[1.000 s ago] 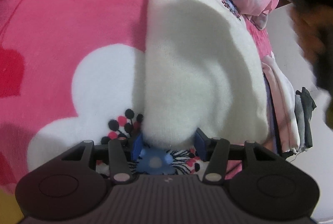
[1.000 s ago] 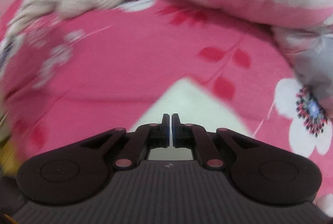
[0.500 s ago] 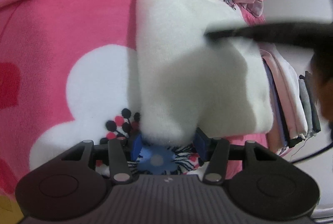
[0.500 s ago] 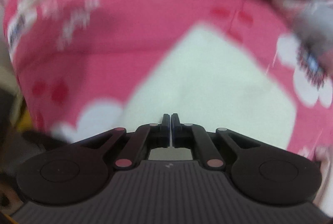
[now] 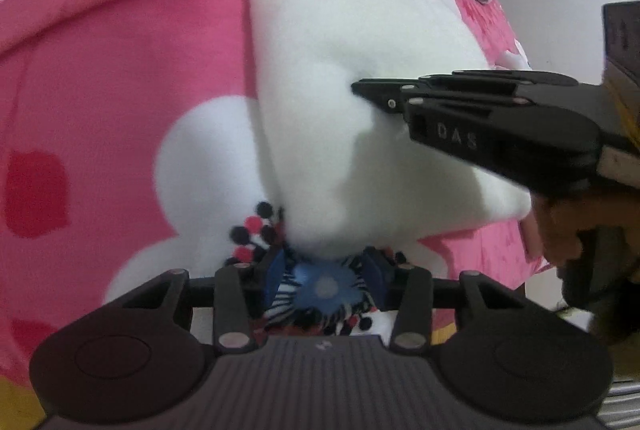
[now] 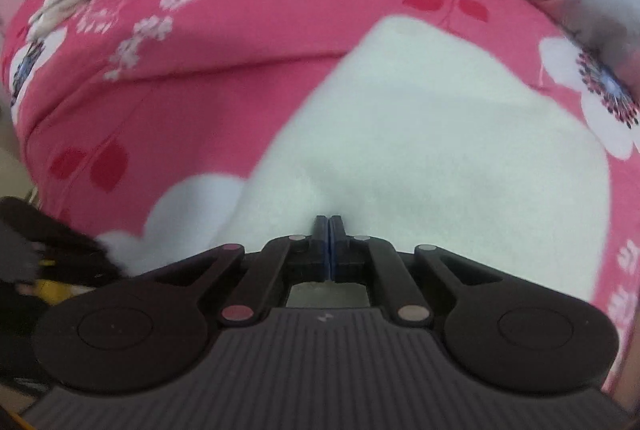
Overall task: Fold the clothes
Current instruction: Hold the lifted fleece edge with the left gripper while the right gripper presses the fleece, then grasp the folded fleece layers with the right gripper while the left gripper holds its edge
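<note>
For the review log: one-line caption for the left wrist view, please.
Open left gripper at the white garment's near edge on the pink floral bedspread; right gripper closed over its middle.

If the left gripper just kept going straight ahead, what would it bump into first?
The left gripper, open, would likely meet the near end of the white garment bunched just ahead on the pink bedspread; whether it already touches is unclear.

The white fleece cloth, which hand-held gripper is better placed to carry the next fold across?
Probably the right hand-held gripper: its jaws are closed on the white fleece cloth, already lifting a pinch of it. The left hand-held gripper stands open at the cloth's near edge, holding nothing.
</note>
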